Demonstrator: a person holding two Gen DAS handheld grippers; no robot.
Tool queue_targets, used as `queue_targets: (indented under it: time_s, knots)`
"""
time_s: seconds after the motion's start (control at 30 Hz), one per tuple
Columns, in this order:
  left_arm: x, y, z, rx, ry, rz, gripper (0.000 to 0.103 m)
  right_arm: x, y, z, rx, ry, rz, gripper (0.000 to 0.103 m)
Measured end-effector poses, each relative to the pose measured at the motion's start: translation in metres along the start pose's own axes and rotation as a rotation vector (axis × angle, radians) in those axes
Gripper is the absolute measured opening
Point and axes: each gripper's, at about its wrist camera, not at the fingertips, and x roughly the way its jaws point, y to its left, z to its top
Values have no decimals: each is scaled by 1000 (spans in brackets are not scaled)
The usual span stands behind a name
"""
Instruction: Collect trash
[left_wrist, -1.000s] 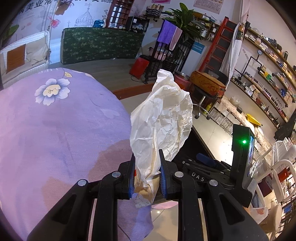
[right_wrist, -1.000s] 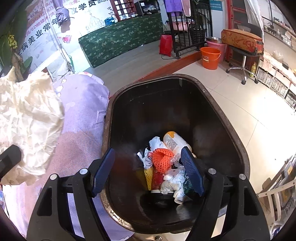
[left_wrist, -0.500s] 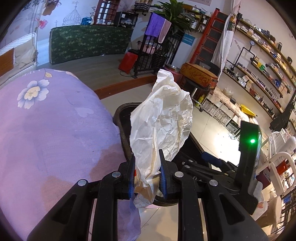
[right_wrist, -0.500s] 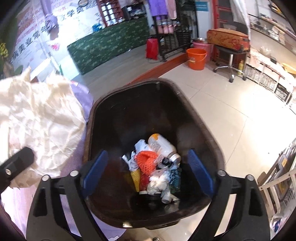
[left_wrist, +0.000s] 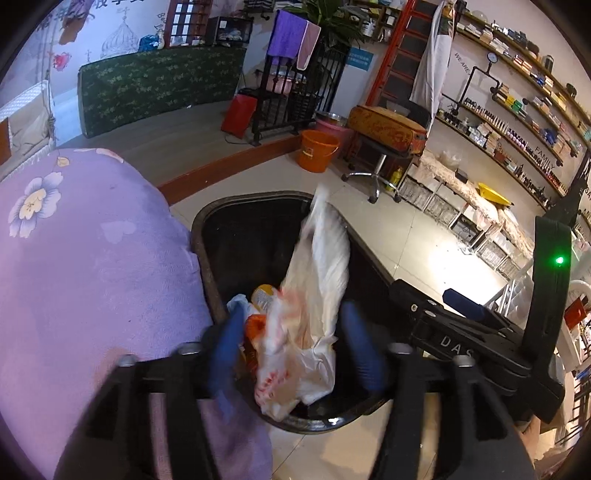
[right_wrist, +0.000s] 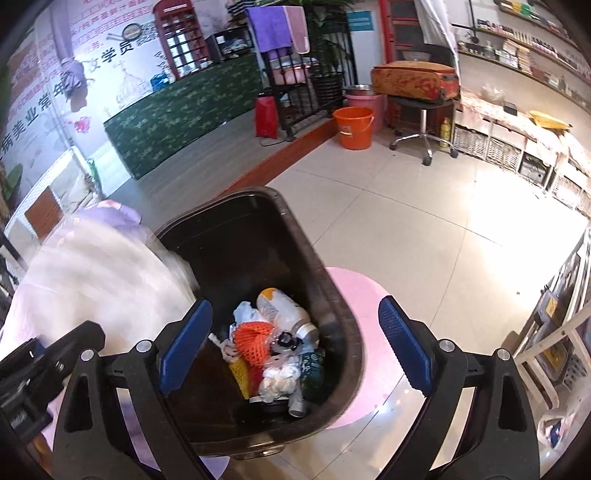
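One crumpled paper (left_wrist: 317, 280) is seen blurred above the open bin (left_wrist: 210, 236), between the spread pads of the left tongs (left_wrist: 291, 350) and touched by neither pad. Its lower end is stained reddish, and its upper tip reaches toward the bin's rim at 12 o'clock. Inside the bin, at the 6 o'clock end, a pile of trash is found: an orange net (right_wrist: 253, 341), a white bottle (right_wrist: 284, 310), crumpled tissues (right_wrist: 277, 380) and a dark green wrapper (right_wrist: 312, 369). The right tongs (right_wrist: 295, 350) are held spread wide over that pile, with nothing between the pads. The paper is seen in the right view as a pale blur at 9 o'clock (right_wrist: 96, 277). A purple flowered cloth (left_wrist: 85, 258) lies against the bin at 9 o'clock. An orange bucket (right_wrist: 352, 127) stands well apart on the floor at 12 o'clock.
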Motion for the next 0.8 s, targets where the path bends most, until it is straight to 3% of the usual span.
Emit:
queue_targets:
  time_s: [0.1,0.33,0.8]
  knots:
    - [-4,-2,-2,-3,-2,-33,79,0,-7,2,21,-3,-9,90]
    - [-28,-3,-8,11,-59,14,96,-1,-5,3,5,-5,-11,91]
    - [-98,47,-25,-41,-200,237,97,-52,73,-5,-149,-143,82,97]
